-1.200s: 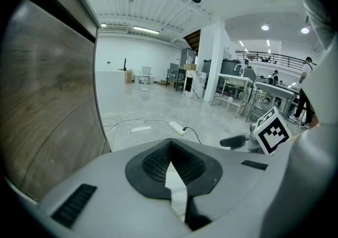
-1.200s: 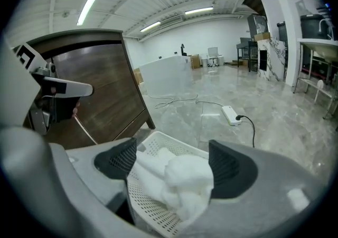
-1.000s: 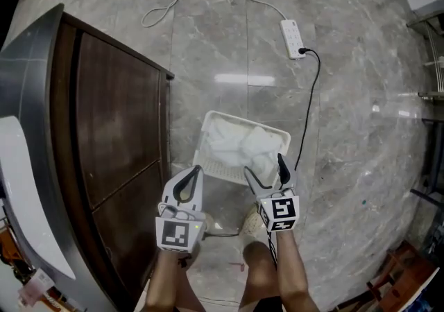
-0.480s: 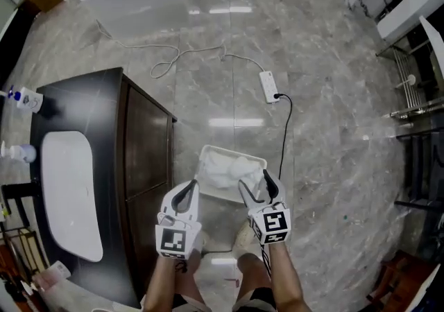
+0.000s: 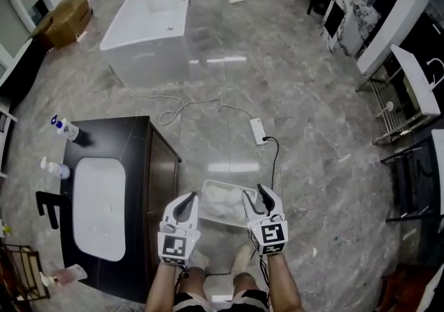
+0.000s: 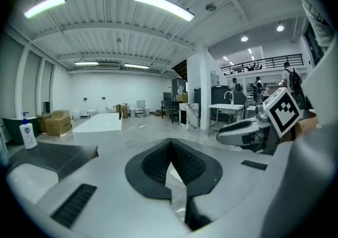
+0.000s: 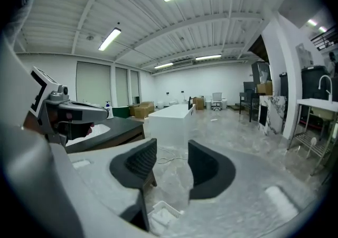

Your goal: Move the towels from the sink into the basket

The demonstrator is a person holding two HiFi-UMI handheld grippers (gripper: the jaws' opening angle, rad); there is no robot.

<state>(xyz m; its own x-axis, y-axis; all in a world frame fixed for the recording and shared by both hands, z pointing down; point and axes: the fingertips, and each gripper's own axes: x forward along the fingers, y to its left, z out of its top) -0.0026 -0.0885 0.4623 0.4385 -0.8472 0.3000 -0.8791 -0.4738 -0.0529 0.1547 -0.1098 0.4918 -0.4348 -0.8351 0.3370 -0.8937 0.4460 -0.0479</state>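
- Two grippers are held side by side over the near edge of the basket [image 5: 208, 184], and its two near corners are covered by them in the head view.
- The left gripper [image 5: 189, 197] is seen clenched, tips meeting, with nothing between them.
- The right gripper [image 5: 254, 195] is seen parted; its jaws have just been closing, and only the floor is seen between them.
- The white towels [image 5: 223, 201] are piled in the basket, which stands on the grey marble floor [image 5: 312, 96] just ahead of the person's shoes [image 5: 243, 255].
- The basket is rectangular and open side up; its long axis runs across the head view, dipping a little to the right.
- A dark vanity [image 5: 132, 139] stands just left of the basket, with the white sink [image 5: 99, 210] set in its top.
- A black tap [image 5: 47, 205] and two pump bottles [image 5: 64, 125] are placed along the sink's far side.
- A white power strip [image 5: 259, 130] lies beyond the basket; a black cable [image 5: 275, 158] is led from it past the basket's right end, and a white cable [image 5: 182, 106] is looped towards a white bathtub [image 5: 149, 19].
- A cardboard box [image 5: 66, 19] is set against the left wall, and a metal rack [image 5: 395, 116] stands well to the right.
- Print on the bottles is too small to be read; only square markers are shown on the gripper cubes.
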